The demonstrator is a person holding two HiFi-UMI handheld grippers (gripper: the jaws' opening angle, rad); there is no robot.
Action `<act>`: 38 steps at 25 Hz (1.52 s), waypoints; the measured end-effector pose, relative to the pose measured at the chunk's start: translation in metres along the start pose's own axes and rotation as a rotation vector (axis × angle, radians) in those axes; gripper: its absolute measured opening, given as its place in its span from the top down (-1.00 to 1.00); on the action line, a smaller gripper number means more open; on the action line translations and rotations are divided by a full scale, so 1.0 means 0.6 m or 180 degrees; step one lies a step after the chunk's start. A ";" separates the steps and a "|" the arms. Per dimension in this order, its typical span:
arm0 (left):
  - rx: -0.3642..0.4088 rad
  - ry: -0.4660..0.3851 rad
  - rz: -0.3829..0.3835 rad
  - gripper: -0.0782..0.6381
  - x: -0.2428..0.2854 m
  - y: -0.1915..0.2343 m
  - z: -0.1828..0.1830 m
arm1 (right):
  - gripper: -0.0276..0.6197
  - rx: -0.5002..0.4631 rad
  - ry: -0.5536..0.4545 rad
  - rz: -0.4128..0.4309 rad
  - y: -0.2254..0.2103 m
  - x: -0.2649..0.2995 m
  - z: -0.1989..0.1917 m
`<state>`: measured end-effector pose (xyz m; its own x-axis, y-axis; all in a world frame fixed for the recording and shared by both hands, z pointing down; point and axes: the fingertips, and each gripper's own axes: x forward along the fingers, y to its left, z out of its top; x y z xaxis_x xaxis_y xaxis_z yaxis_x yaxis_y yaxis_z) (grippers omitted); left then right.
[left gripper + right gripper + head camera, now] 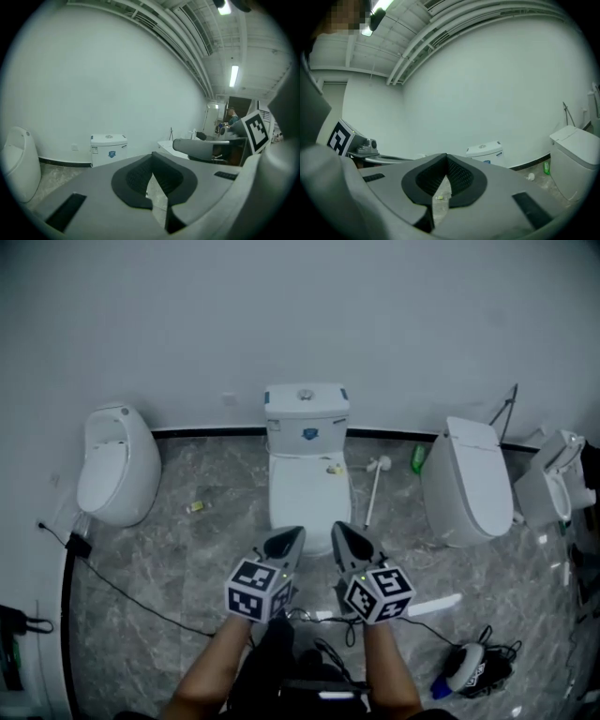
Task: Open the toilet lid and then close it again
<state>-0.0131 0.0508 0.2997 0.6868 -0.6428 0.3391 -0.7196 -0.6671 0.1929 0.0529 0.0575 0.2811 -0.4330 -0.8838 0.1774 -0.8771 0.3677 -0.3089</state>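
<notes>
- Toilet [308, 486] stands in the middle of the far wall on the marbled floor [187, 568]. Its tank [307, 416] is against the wall and the bowl points toward the person.
- Toilet lid [310, 491] lies flat down on the bowl, so it reads as closed.
- Handling, judged: the lid looks like smooth, hard white plastic, stiff and fairly light. It is probably hinged at the rear just in front of the tank.
- The glossy surface is likely to slip under the pads. Left unsupported, the lid could drop and bang.
- Where to hold, judged: the front lip, farthest from the hinge, gives the easiest swing. Either hook a tip under that edge or pinch it. The sides nearer the hinge would take more effort.
- Left gripper [287, 542]: jaws pressed together, nothing between them. Its own view confirms this [152, 158].
- Right gripper [351, 538]: jaws likewise pressed together and empty [446, 158].
- Relation: from the head view both gripper tips sit side by side over the near end of the bowl, left tip toward its left corner and right tip toward its right.
- Neither gripper view shows the lid. Both look out toward the wall and catch only the tank, [108, 149] and [485, 152].
- I judge the grippers to be above and short of the lid, not touching it.
- Jaws would need to part before any pinch on the lip.
</notes>
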 end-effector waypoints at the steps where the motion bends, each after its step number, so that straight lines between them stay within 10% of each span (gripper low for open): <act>1: 0.0003 -0.0033 0.0024 0.76 -0.012 -0.012 0.004 | 0.89 -0.0022 -0.0040 0.0049 0.010 -0.014 0.010; 38: 0.0610 -0.0591 0.0218 0.76 -0.178 -0.198 0.102 | 0.89 -0.0546 -0.0546 0.0441 0.130 -0.244 0.130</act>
<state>0.0050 0.1757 0.1843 0.6570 -0.7351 0.1673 -0.7446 -0.6675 -0.0083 0.0638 0.1931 0.1581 -0.5227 -0.8523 -0.0208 -0.8406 0.5193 -0.1538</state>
